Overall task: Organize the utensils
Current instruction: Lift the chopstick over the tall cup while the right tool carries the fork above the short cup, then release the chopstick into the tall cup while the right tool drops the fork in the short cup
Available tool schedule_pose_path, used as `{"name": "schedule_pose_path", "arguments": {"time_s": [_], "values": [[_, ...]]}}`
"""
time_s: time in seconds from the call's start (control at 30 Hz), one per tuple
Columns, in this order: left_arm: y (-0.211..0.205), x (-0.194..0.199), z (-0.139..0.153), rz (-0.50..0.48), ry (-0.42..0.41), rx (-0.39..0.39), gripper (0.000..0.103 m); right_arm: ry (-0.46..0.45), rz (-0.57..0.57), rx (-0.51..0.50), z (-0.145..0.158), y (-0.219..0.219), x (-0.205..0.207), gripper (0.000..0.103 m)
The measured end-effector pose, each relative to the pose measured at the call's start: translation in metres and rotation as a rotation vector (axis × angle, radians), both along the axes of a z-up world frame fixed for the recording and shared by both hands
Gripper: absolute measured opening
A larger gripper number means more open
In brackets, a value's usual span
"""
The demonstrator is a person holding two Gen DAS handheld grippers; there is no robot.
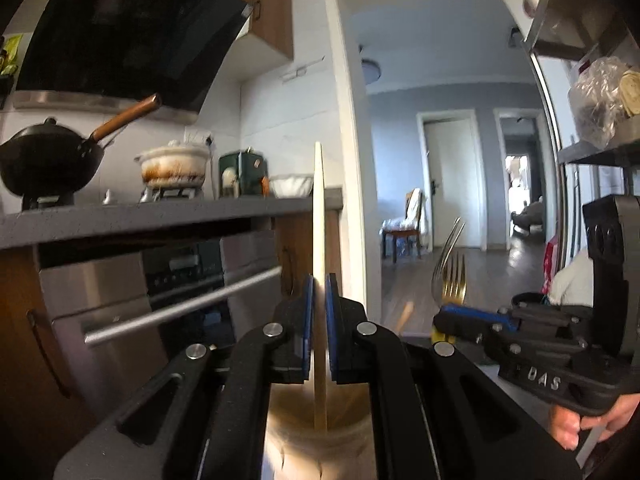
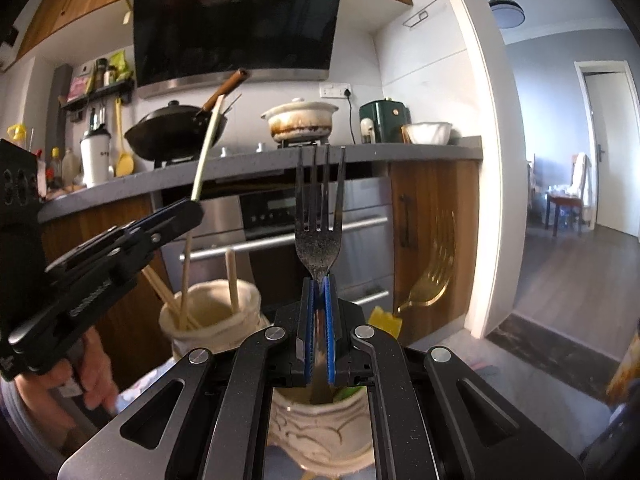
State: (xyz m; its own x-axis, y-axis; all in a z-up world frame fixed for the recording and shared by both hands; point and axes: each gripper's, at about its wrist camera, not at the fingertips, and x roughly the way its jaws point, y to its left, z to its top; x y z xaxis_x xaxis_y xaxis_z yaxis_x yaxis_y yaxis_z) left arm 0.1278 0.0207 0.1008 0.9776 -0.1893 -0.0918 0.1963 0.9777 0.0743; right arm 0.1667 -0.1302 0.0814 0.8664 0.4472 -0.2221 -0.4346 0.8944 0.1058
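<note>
1. The left gripper (image 1: 319, 292) has its blue pads pressed flat against a pale wooden chopstick (image 1: 319, 216), which stands upright with its lower end inside the mouth of a cream ceramic holder (image 1: 320, 440) directly beneath.
2. The right gripper (image 2: 319, 292) is clamped tight on the neck of a dark metal fork (image 2: 320, 216), tines up, with the handle end dipping into a second cream embossed jar (image 2: 320, 432) below it.
3. From the right wrist view, the chopstick holder (image 2: 212, 312) sits just to the left of the fork jar and carries several more chopsticks (image 2: 231, 280) leaning against its rim; the two jars stand close together but their rims look apart.
4. A gold fork (image 2: 430, 280) rises to the right of the fork jar, beside something yellow (image 2: 386, 320).
5. The fork is speckled and dull, with four straight tines; the chopstick is plain and light.
6. Beyond the jars, open floor separates them from the grey countertop (image 2: 280, 160) edge, the oven handle (image 2: 288, 240) and the wooden cabinet door (image 2: 432, 240). The doorway to the right is open.
</note>
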Motion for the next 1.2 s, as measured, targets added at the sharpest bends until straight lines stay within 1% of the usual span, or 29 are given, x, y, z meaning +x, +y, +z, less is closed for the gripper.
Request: {"name": "schedule_pose_path", "arguments": {"time_s": [0.13, 0.27, 0.57, 0.83, 0.9, 0.97, 1.03, 1.1, 1.2], "values": [[0.006, -0.005, -0.012, 0.026, 0.085, -0.02, 0.006, 0.033, -0.005, 0.0, -0.009, -0.001, -0.001, 0.006], [0.012, -0.001, -0.022, 0.027, 0.13, -0.05, 0.006, 0.055, -0.005, -0.005, -0.017, 0.0, 0.0, 0.006], [0.013, 0.003, -0.032, 0.013, 0.158, -0.053, 0.006, 0.095, 0.005, -0.008, -0.026, 0.001, 0.005, 0.006], [0.011, -0.001, -0.03, 0.007, 0.153, -0.052, 0.007, 0.101, 0.002, 0.002, -0.028, 0.0, 0.006, 0.006], [0.01, -0.002, -0.03, 0.006, 0.15, -0.047, 0.01, 0.099, -0.006, 0.003, -0.028, -0.002, 0.006, 0.006], [0.009, -0.005, -0.03, 0.018, 0.141, -0.039, 0.024, 0.096, -0.019, 0.002, -0.027, -0.003, 0.006, 0.007], [0.009, -0.01, -0.029, 0.02, 0.127, -0.032, 0.026, 0.094, -0.018, 0.004, -0.027, -0.004, 0.005, 0.011], [0.009, -0.012, -0.027, 0.02, 0.121, -0.027, 0.027, 0.098, -0.017, 0.001, -0.028, -0.004, 0.005, 0.011], [0.011, -0.013, -0.026, 0.023, 0.117, -0.033, 0.032, 0.1, -0.018, 0.003, -0.028, -0.004, 0.006, 0.016]]}}
